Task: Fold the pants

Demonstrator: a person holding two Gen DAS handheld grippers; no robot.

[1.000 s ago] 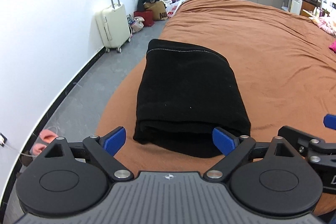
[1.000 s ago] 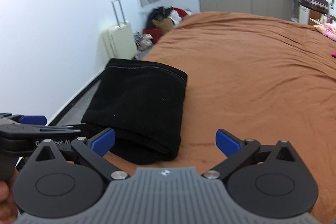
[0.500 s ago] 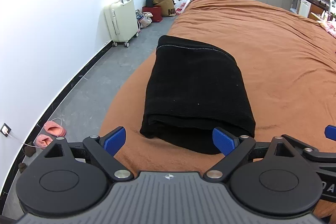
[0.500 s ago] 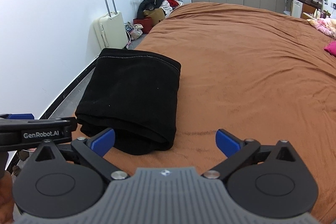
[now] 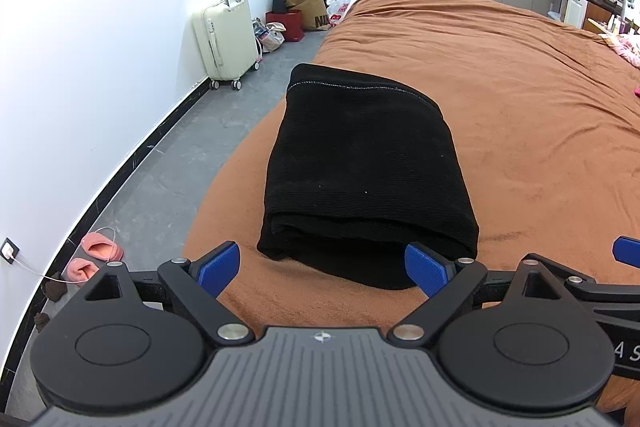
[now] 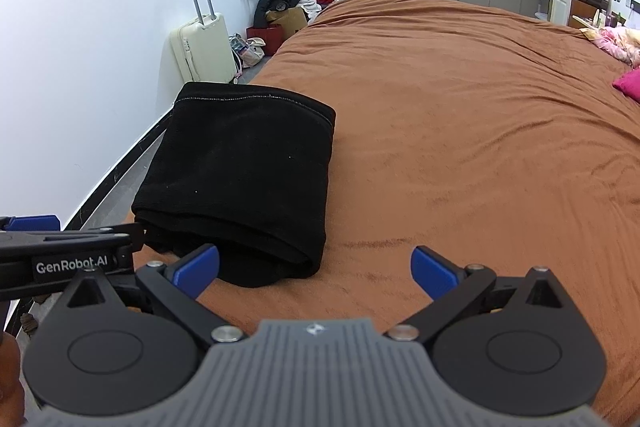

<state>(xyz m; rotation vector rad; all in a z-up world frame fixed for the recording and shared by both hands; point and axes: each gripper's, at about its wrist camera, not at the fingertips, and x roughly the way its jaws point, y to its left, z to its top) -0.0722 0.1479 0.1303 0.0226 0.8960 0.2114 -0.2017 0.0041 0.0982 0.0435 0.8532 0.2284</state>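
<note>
Both tools have drawn back and risen slightly since the earlier frames, so more of the room shows. The black pants (image 5: pixel 370 171) lie folded into a thick rectangle near the brown bed's (image 5: pixel 520 99) left edge. The left tool (image 5: pixel 322 265) and right tool (image 6: pixel 316 267) gape wide, holding nothing, clear of the cloth.

Both grippers' fingers (image 5: pixel 218 269) apart, empty.

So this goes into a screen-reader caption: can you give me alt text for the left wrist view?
Black pants, folded into a compact rectangle, lie near the edge of a bed with an orange-brown cover. The left tool hovers open just in front of them, holding nothing. A cream suitcase stands by the white wall.
</note>
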